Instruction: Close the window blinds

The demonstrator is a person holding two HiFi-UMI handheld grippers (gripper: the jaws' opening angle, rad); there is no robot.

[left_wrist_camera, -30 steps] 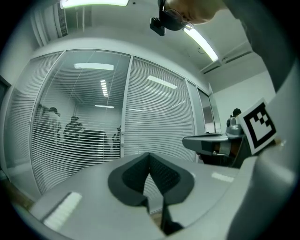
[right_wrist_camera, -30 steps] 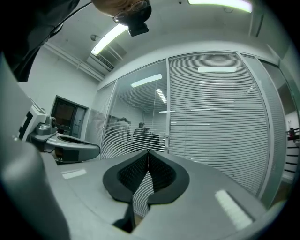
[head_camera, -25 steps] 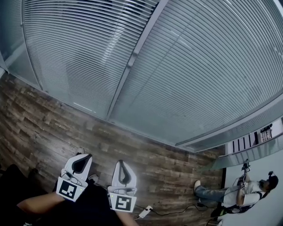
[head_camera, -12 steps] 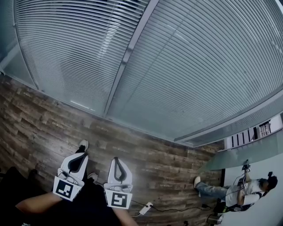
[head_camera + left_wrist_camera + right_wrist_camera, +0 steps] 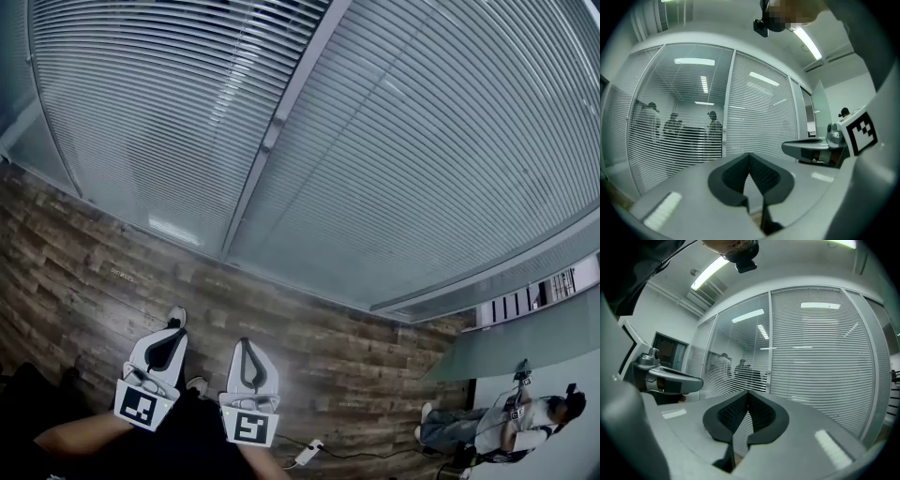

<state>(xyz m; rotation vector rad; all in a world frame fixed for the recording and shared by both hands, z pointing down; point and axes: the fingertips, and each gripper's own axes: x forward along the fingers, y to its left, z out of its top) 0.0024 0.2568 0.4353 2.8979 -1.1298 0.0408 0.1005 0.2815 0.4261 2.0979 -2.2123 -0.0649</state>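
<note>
We hold left tongs (image 5: 170,334) and right tongs (image 5: 246,349) level, side by side, both closed on nothing, since the blinds (image 5: 422,159) hang ahead of them, well apart; we judge this an approach.

Two grippers: the left gripper (image 5: 174,328) and the right gripper (image 5: 246,343). Beyond their fingers, two blinds (one post between): left blind (image 5: 159,103), right blind (image 5: 441,159). One seated person (image 5: 497,427) far right of the fingers, and one white plug (image 5: 307,454) behind them.

The right hand-held gripper (image 5: 747,398), jaws together, faces slatted blinds (image 5: 820,366).
</note>
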